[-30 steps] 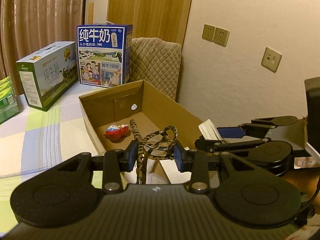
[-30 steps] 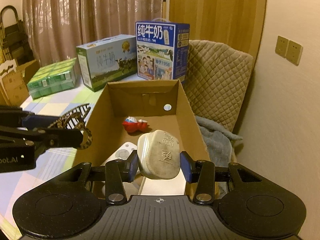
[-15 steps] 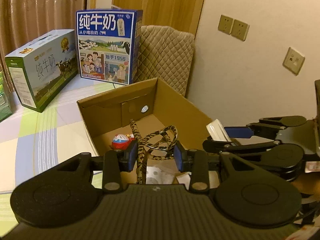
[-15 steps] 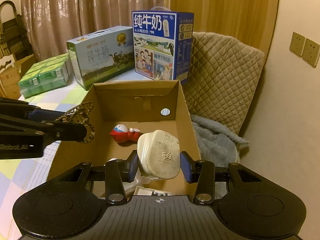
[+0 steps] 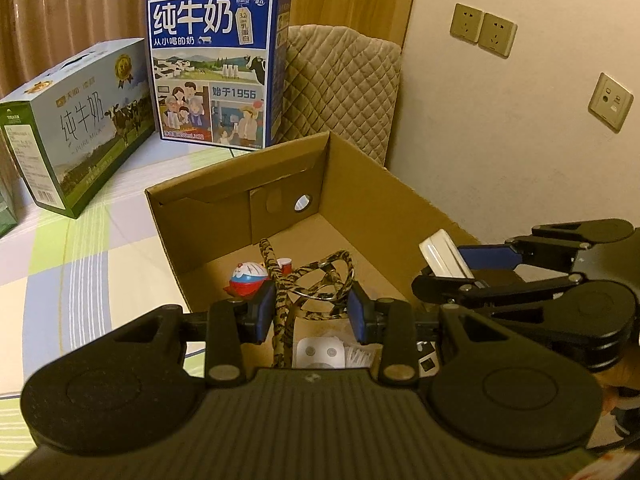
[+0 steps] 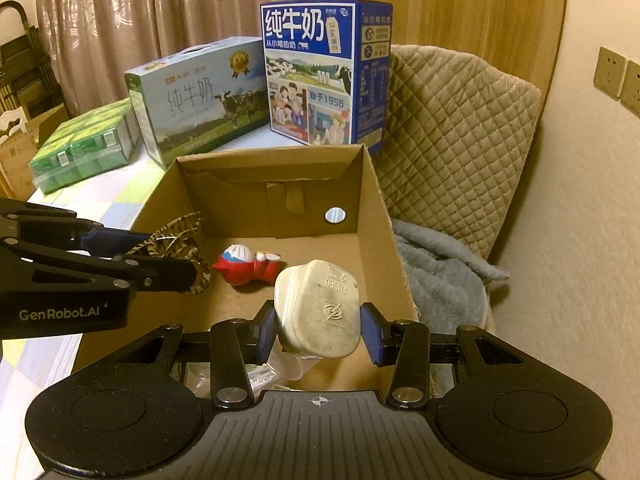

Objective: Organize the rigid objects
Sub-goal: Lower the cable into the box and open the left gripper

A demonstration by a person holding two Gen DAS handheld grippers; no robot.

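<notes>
White plug [image 6: 320, 312], rigid, light, clamped by our right gripper [image 6: 318, 330] above box [image 6: 384, 216]; left gripper [image 5: 312, 308] pinches floppy strap [image 5: 308, 284].

Cardboard box [image 6: 376, 216]: near end hidden behind both tongs' bodies. White item w/ two round dots [image 5: 320, 354] at box's near end is part covered, unidentifiable. Clear plastic bits [image 6: 292, 368] beneath the grey plug [image 6: 320, 308] too obscured to name. Green pack [image 5: 6, 208] left of box, cut by frame edge.
</notes>
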